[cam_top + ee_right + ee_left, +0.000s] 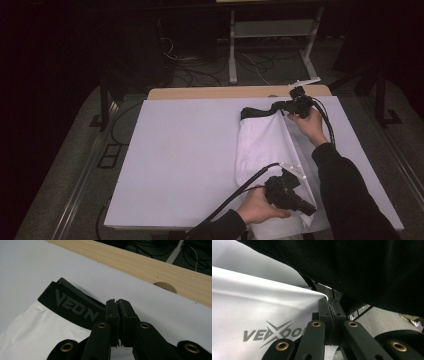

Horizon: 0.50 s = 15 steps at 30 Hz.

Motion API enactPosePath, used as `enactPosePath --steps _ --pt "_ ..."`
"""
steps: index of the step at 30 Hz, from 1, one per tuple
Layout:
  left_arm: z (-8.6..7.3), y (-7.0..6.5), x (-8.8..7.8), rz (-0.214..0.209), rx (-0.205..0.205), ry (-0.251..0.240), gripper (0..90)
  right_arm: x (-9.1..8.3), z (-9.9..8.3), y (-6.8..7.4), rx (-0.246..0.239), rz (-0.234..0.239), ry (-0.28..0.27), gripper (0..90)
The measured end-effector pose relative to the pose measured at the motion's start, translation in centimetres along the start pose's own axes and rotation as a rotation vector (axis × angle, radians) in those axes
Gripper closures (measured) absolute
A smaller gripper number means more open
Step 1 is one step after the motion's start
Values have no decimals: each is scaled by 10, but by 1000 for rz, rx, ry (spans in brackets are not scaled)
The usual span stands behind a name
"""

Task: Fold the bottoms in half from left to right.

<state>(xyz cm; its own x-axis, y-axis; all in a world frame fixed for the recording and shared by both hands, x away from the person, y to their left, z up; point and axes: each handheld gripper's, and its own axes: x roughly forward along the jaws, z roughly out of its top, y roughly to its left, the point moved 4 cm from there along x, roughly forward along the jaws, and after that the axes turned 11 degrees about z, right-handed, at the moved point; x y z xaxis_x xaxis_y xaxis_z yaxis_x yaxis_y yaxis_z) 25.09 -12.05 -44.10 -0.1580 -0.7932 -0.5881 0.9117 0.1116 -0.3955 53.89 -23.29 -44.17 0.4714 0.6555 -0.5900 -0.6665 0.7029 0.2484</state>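
garment: white stretchy shorts w/ black waistband [265,145] lying at table's right side, being folded
left gripper [292,196]: clenching hem
right gripper [290,106]: clenching waistband edge
risk: thin fabric slipping out, fold going crooked

White garment [262,142], plain smooth fabric with a mesh-textured patch near the top, black waistband [72,306] with grey block lettering, grey logo print [274,334] on the white cloth. Both hand-held grippers black, left [306,208], right [281,105], with brass-coloured rivets. Table [180,150] cover pale white-lilac, far edge light wood. Sleeves black.
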Motion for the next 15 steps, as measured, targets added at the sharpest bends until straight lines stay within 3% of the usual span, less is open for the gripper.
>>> enactPosePath --steps 15 --pt "5 6 24 6 -35 21 886 -5 -10 -12 -3 5 -3 855"
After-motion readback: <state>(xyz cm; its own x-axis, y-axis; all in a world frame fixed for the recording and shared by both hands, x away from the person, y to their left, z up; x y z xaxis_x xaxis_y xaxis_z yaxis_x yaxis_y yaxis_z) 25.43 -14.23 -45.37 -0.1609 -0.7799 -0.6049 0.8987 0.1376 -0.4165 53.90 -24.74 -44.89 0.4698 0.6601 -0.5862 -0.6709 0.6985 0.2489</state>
